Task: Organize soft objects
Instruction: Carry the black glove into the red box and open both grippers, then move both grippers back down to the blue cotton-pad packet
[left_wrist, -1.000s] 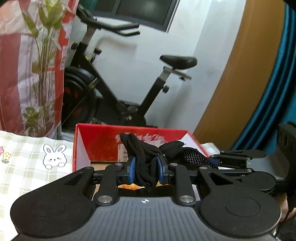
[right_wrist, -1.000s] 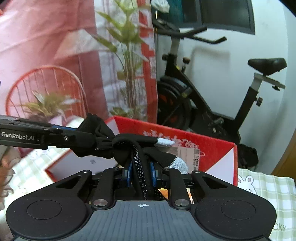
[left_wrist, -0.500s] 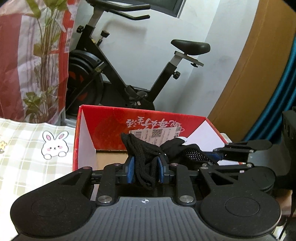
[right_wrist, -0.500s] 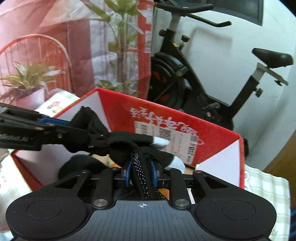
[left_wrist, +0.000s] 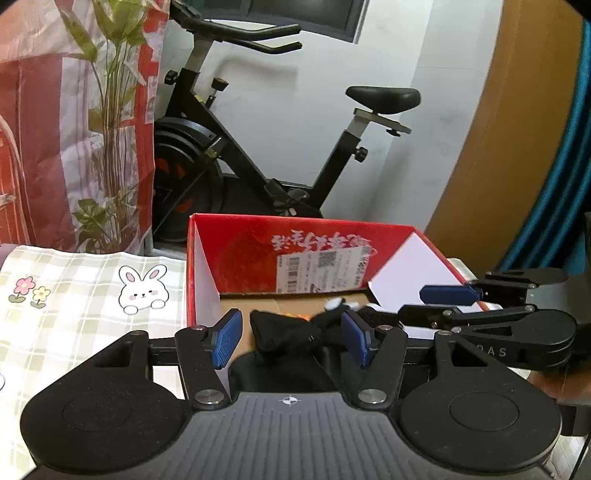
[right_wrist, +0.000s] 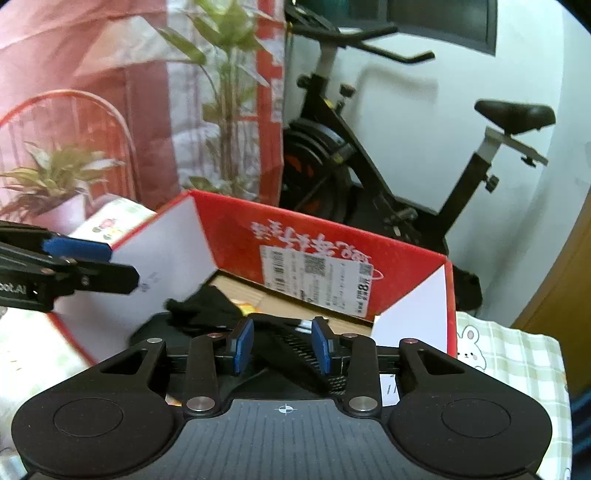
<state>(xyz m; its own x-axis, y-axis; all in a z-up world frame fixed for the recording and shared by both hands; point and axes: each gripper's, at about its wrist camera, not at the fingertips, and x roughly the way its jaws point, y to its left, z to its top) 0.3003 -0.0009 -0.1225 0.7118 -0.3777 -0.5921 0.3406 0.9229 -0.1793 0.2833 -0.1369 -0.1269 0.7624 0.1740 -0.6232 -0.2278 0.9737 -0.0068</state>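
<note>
A black glove with grey fingertips lies inside the open red cardboard box, loose between the pads of my left gripper, which is open just over the box's near edge. It also shows in the right wrist view, with its dotted palm below my right gripper, which is open too. The right gripper's fingers reach in from the right in the left wrist view. The box holds other dark items under the glove.
A checked cloth with a rabbit print covers the surface left of the box. An exercise bike stands behind the box by the white wall. A red-and-white plant-print bag hangs at the left. A potted plant stands at far left.
Both grippers have opened and let go of the black glove, which has dropped into the red box. Both grippers have come lower and closer to the box.
</note>
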